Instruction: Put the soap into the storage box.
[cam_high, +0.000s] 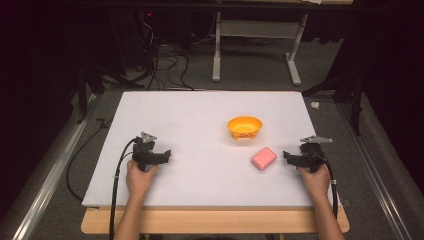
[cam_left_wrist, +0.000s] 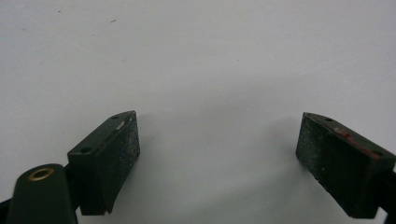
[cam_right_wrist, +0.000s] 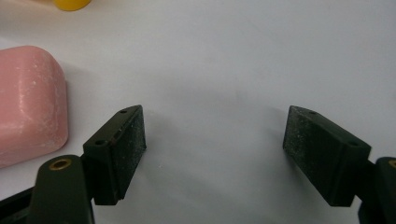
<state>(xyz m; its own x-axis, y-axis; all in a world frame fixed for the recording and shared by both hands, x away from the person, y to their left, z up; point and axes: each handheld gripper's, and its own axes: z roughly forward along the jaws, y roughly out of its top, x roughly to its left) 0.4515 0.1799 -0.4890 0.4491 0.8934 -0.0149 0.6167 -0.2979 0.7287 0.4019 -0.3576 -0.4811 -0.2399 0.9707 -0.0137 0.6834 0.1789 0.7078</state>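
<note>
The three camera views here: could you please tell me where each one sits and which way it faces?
High view: fixed above the person's side, looking forward and down on the white table; both forearms show, with the left claw and right claw.
Left gripper view: rides on the left claw, looking along its open jaws at bare tabletop.
Right gripper view: rides on the right claw, jaws open, facing the table beside the pink soap.
Shared: high and right gripper views both show the soap and orange bowl.

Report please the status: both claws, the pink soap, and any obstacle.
Left claw open, empty. Right claw open, beside pink soap, not touching. Orange bowl behind soap, apart. Nothing between.
</note>
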